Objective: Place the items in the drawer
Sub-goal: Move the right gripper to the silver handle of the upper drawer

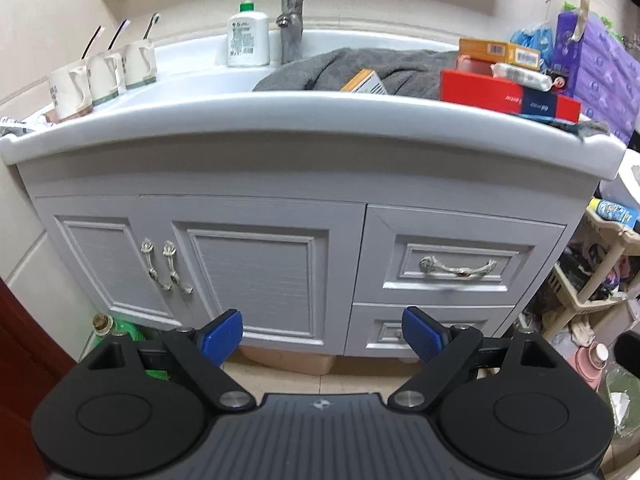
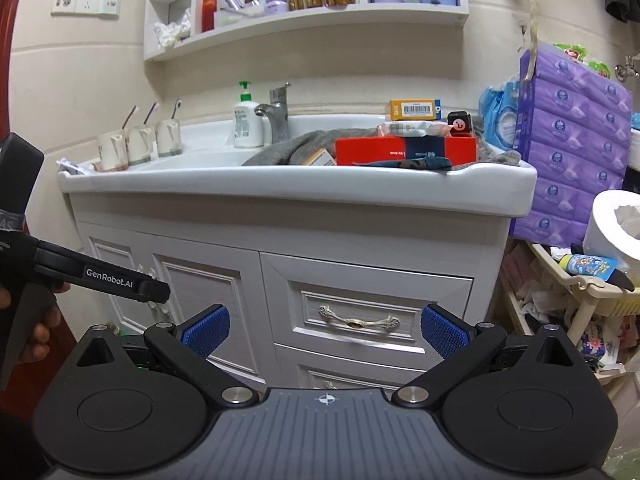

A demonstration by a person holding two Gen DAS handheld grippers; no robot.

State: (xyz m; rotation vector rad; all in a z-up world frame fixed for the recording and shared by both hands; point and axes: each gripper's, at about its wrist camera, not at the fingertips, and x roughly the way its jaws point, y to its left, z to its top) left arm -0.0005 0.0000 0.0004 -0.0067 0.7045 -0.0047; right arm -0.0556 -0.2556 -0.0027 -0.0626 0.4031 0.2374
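A grey vanity has a shut upper drawer (image 1: 456, 266) (image 2: 360, 318) with a silver handle (image 1: 458, 268) (image 2: 359, 322), and a second shut drawer (image 1: 400, 330) below it. On the sink's right rim lie a red box (image 1: 508, 94) (image 2: 404, 150), an orange box (image 1: 498, 50) (image 2: 414, 109), a white packet (image 1: 520, 74) and a small orange box (image 1: 366, 82) on a grey towel (image 1: 348, 68). My left gripper (image 1: 322, 332) is open and empty, low before the cabinet doors. My right gripper (image 2: 324, 330) is open and empty, in front of the upper drawer.
Three cups with toothbrushes (image 1: 100, 76), a lotion bottle (image 1: 247, 36) and a tap (image 1: 292, 24) stand on the sink. A beige rack (image 2: 576, 304) with clutter and purple tissue packs (image 2: 572, 148) stand at the right. The left gripper's body (image 2: 100, 280) shows at the right view's left edge.
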